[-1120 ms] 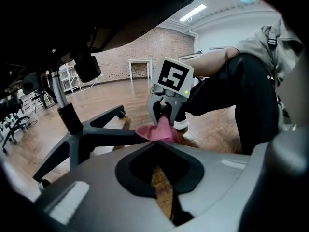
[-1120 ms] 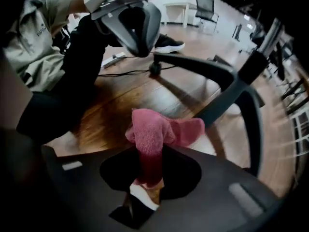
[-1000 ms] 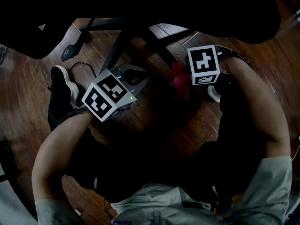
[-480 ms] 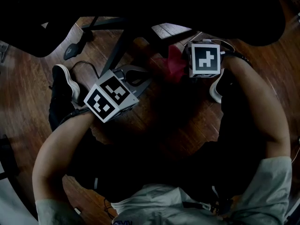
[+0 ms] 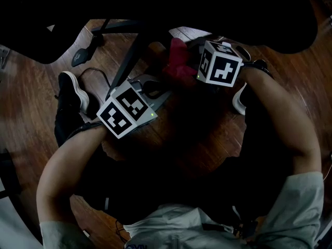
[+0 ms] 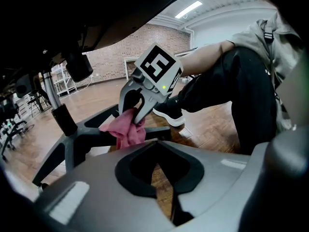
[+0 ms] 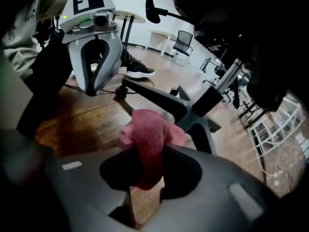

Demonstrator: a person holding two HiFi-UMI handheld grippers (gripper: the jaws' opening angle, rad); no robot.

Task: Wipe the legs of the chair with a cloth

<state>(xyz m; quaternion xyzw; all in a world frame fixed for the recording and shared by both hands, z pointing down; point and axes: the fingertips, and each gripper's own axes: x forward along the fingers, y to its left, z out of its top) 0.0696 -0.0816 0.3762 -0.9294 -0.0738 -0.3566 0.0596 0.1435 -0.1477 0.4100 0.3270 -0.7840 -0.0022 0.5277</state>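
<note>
One bunched pink terry cloth sits gripped in the right hand-held gripper, whose jaws have just been opening slightly; it is held at the dark grey plastic chair leg, evidently for wiping; left hand-held gripper closed, empty, standing clear.

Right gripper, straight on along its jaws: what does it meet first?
Most likely the chair leg, right behind the cloth held in the right gripper; how near the cloth is to it is unclear.
</note>
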